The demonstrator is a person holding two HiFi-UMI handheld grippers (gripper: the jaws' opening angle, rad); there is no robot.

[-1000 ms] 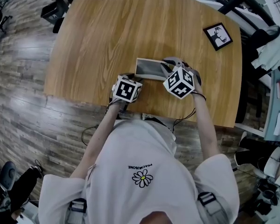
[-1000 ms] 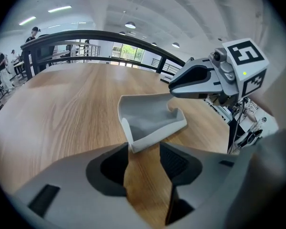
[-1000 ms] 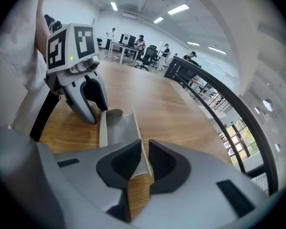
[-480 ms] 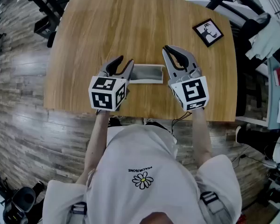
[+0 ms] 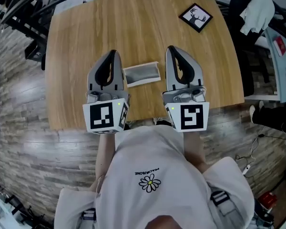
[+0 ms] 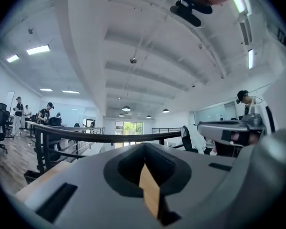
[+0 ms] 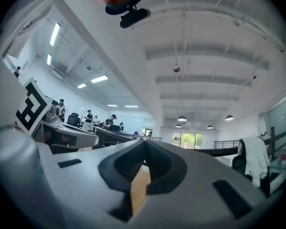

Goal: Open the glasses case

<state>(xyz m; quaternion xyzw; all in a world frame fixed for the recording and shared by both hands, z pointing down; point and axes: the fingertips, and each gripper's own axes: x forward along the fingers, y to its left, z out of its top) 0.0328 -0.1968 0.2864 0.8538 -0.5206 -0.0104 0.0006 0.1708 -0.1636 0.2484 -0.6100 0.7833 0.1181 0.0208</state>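
Note:
The glasses case point(image 5: 142, 74) lies on the wooden table point(image 5: 81, 32), its lid lifted and its grey inside showing. Both grippers are raised well above it, pointing away from the person and roughly level. My left gripper point(image 5: 112, 54) hangs to the case's left with its jaws shut and nothing between them. To the case's right, my right gripper point(image 5: 171, 49) is likewise shut and empty. The left gripper view shows closed jaws point(image 6: 144, 145) against the office ceiling; the right gripper view shows the same point(image 7: 145, 142). Neither gripper touches the case.
A black-framed deer picture point(image 5: 195, 17) lies at the table's far right corner. The person stands at the table's near edge. Chairs, dark railings and draped clothing point(image 5: 260, 4) surround the table. Far-off people point(image 7: 88, 116) stand in the office.
Both grippers left the case, rose toward the head camera and tilted from pointing down to level. The left jaws closed. The case stayed on the table.

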